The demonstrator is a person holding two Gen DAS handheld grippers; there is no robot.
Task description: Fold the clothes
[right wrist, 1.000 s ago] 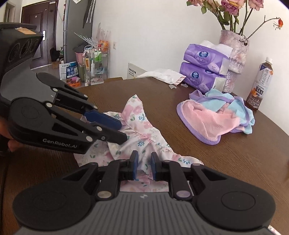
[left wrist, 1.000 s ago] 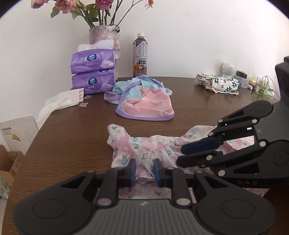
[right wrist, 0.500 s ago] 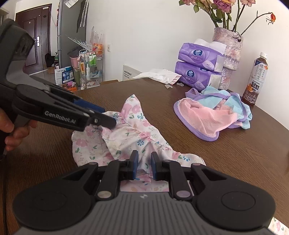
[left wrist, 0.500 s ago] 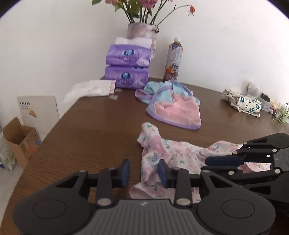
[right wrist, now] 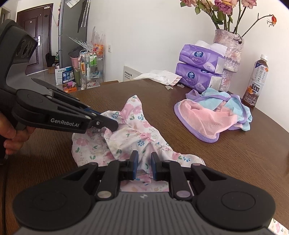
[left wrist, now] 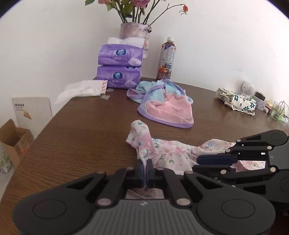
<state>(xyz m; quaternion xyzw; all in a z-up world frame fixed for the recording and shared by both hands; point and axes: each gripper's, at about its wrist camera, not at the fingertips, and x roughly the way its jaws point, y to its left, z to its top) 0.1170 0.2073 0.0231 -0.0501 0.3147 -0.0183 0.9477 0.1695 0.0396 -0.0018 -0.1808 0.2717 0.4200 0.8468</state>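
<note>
I'm pinching a fold of the floral garment [left wrist: 169, 157] with my left gripper [left wrist: 145, 169]. My right gripper [right wrist: 143, 165] is hovering spread apart over the cloth on the wooden table [left wrist: 86, 137].

The flowers [left wrist: 137, 7] are cut off by the top edge.

Two stacked purple tissue packs [left wrist: 119, 69] stand before a pinkish vase of roses [left wrist: 135, 37], beside a brown tea bottle [left wrist: 166, 58]; a crumpled white tissue [left wrist: 81, 89] lies nearby on the brown wooden surface [left wrist: 81, 137]
</note>
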